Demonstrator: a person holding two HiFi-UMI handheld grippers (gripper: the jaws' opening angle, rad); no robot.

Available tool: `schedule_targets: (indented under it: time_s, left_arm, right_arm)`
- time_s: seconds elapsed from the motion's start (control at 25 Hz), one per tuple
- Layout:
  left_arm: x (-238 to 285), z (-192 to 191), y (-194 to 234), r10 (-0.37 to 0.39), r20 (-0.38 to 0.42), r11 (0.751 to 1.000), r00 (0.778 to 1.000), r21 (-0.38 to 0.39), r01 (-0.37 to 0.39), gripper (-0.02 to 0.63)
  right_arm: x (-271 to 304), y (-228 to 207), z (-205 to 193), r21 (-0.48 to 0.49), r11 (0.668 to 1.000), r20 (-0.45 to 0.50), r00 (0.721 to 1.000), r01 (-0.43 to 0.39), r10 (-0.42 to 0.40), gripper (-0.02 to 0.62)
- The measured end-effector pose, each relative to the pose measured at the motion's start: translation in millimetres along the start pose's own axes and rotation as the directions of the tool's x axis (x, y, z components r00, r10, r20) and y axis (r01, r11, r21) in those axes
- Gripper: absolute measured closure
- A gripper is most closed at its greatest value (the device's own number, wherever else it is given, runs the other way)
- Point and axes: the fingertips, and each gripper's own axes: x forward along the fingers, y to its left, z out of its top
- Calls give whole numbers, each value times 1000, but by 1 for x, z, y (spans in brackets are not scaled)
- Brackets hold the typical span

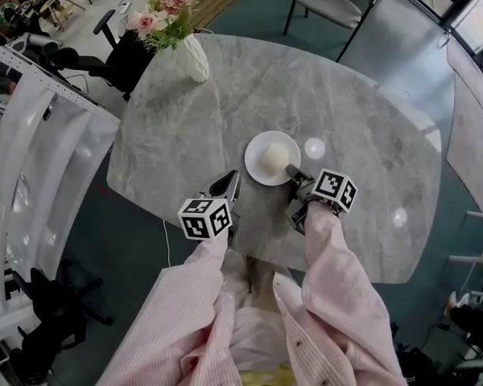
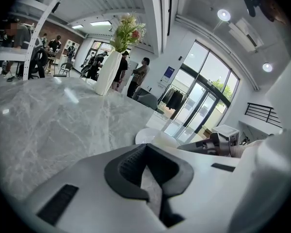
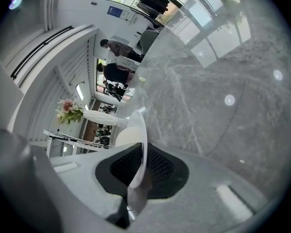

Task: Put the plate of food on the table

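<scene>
A white plate [image 1: 261, 147] with a pale round piece of food [image 1: 275, 158] is over the near middle of the grey marble table [image 1: 346, 135]. My right gripper [image 1: 292, 170] is shut on the plate's near right rim. The right gripper view shows that rim [image 3: 139, 130] edge-on between the dark pads, with the food [image 3: 126, 136] behind it. Whether the plate rests on the marble I cannot tell. My left gripper [image 1: 233, 177] is just left of the plate, shut and holding nothing. The left gripper view shows the plate [image 2: 146, 136] past its tips [image 2: 145, 147].
A white vase of pink flowers [image 1: 191, 55] stands at the table's far left corner. A grey chair [image 1: 330, 2] is beyond the far side and a black office chair [image 1: 105, 55] at the left. A white rack [image 1: 32, 151] runs along the left.
</scene>
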Motion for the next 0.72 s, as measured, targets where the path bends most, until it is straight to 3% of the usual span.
schedule_targets:
  time_s: [0.32,0.72]
  left_arm:
    - [2,-1,-4,-5,-5,1000,1000,1,5,609]
    - [0,0,-7,-12,-5,1000,1000,2,12,609]
  right_arm:
    - [0,-3,0,-147,985,-4,996,90,-92,558]
    - [-4,-5,-3,-329,925,-2,979,190,-202,521]
